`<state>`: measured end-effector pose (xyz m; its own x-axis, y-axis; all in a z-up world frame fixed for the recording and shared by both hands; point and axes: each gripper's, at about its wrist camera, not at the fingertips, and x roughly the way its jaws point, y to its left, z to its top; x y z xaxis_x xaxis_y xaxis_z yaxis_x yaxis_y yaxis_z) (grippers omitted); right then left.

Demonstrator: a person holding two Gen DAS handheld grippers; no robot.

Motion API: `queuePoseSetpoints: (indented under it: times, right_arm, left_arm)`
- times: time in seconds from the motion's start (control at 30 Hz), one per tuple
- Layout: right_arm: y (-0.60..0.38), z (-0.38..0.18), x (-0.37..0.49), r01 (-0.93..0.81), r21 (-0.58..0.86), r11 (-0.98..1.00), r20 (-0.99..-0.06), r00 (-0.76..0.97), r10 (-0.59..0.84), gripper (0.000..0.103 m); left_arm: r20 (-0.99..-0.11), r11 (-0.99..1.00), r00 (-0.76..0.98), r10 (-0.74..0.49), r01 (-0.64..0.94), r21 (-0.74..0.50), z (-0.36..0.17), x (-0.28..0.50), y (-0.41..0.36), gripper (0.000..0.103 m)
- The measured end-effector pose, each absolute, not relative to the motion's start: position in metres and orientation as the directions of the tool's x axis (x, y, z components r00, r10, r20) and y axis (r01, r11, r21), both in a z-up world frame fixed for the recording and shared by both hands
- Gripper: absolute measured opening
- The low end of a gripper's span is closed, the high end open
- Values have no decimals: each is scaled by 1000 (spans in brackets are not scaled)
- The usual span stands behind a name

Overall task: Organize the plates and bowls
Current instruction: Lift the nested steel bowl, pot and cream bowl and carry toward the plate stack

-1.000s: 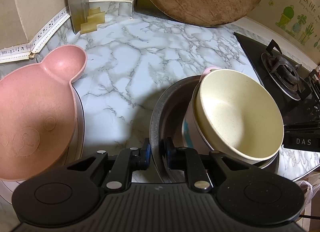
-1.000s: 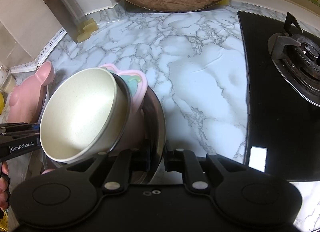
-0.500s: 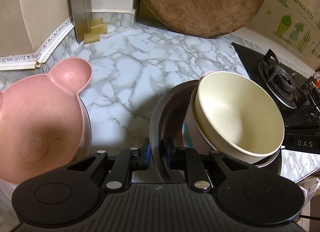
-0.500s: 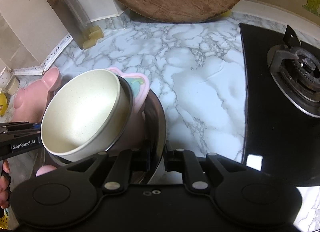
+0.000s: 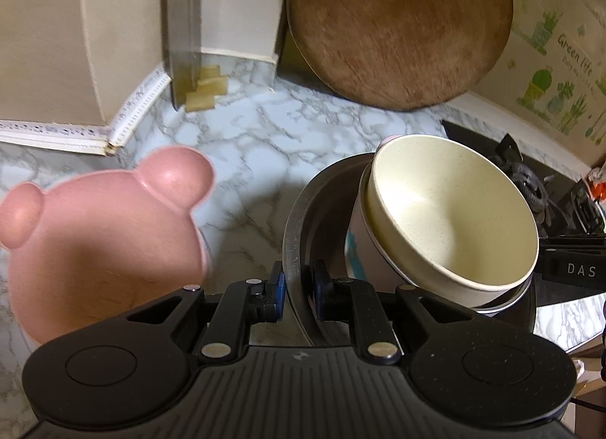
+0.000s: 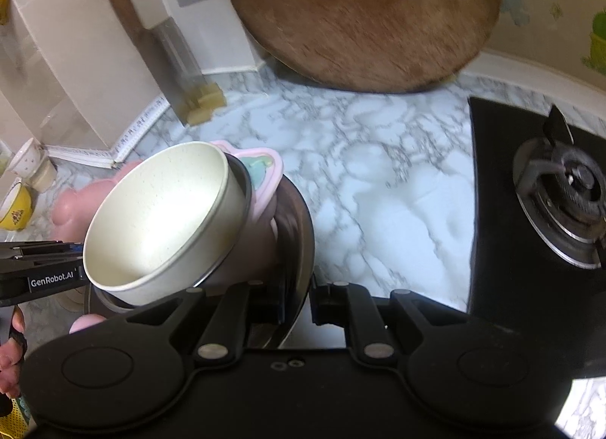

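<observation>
A steel bowl (image 5: 299,219) carries a tilted stack: a cream bowl (image 5: 454,219) on top, a white one under it, and a pink plate with a pastel picture (image 6: 261,170). My left gripper (image 5: 297,283) is shut on the steel bowl's left rim. My right gripper (image 6: 303,295) is shut on the steel bowl's (image 6: 303,234) opposite rim, beside the cream bowl (image 6: 159,223). The stack hangs above the marble counter (image 5: 265,136). A pink bear-shaped plate (image 5: 102,234) sits at lower left on the counter.
A round wooden board (image 5: 397,22) leans on the back wall, and a cleaver (image 5: 183,45) stands in a holder in the corner. The black gas hob (image 6: 538,192) fills the right. Small cups (image 6: 22,181) stand at far left. A person's hand (image 6: 11,348) shows at the left edge.
Both grippers have risen with the steel bowl and its stack. The counter and pink bear plate look lower and farther, and more of the back wall shows.
</observation>
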<state>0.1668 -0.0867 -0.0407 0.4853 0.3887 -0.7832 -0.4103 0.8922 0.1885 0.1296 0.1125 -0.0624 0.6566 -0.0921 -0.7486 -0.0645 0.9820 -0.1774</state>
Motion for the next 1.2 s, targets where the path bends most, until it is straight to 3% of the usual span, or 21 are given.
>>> queuePoseSetpoints:
  times: [0.53,1.2]
  right_arm:
    - [18,-2,182,-548,207,811,-749,444,491,12]
    - [140,-29,183,-660,192,726,-765,363,532,12]
  left_arm:
    - [-722,964,690,44,-218,-150,-27,102,198,14]
    - [-736,915,648,197,-391,-99,-46,79,286,14]
